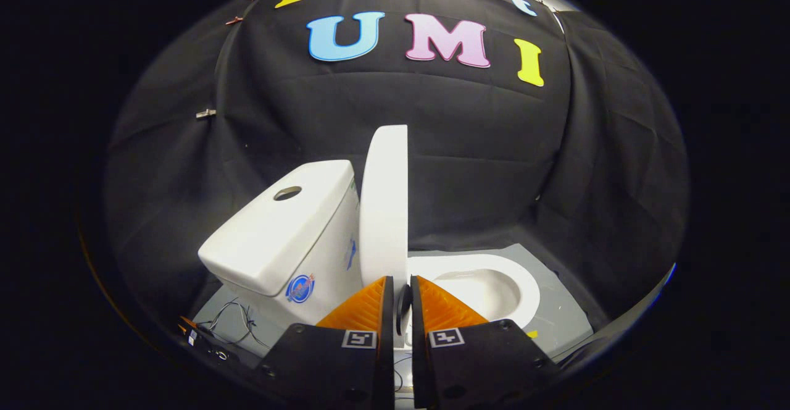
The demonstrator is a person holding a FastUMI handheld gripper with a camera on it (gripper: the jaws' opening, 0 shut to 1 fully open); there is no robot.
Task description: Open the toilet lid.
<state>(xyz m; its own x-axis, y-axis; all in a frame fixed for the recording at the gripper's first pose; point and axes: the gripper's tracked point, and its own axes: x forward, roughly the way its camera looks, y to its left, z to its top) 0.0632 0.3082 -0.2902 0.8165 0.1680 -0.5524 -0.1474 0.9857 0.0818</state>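
The white toilet stands side-on just ahead of me, with its tank (278,231) on the left and its open bowl and seat (494,283) on the right. The toilet lid (384,200) stands upright, close against the tank's front. My gripper (402,281) is low at the lid's near side edge. Its orange fingers (364,308) are drawn close together, one on each face of the lid. A slim gap between them holds the lid's lower edge and a dark curved part.
The toilet rests on a grey base plate (555,311) with black cloth walls all round. Loose wires and a small device (228,323) lie on the plate left of the tank.
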